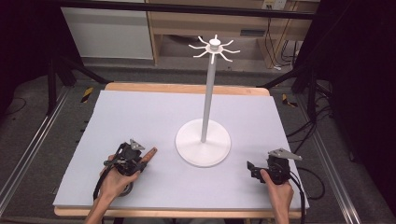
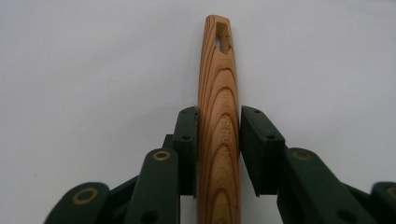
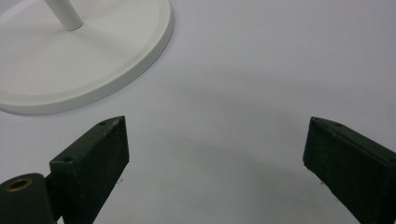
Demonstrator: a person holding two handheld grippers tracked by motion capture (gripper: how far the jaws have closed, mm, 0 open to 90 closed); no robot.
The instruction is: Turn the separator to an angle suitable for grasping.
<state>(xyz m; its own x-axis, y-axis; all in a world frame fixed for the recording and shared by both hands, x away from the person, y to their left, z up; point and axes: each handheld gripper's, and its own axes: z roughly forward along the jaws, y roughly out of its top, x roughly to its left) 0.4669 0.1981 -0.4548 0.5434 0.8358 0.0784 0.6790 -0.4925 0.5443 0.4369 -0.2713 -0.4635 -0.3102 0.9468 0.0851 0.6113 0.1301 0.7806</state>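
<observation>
Now, at the left, the left gripper (image 1: 140, 161) is seen low over the worktop (image 1: 140, 116), its jaws drawn in almost fully around a wooden handle (image 2: 218, 116). In the left gripper view one pad is pressed to the wood while a thin sliver of daylight is left at the other, so the hold is judged light rather than firm. The handle is pointed away from the hand, its far end pierced by a hanging slot (image 2: 223, 39). Faint lettering is burned into the grain between the jaws, but it cannot be read.

Further right, the white hanging stand (image 1: 203, 140) is planted mid-worktop, its hooks (image 1: 214, 49) fanned out at the top of the pole.

At the right, the right gripper (image 1: 254, 170) is rested near the worktop's edge, jaws spread wide with nothing between them, the stand's base just ahead.

The pick-up is judged to be in hand. A firmer squeeze is called for next, then a lift, with the slot to be carried up and threaded over a hook.
</observation>
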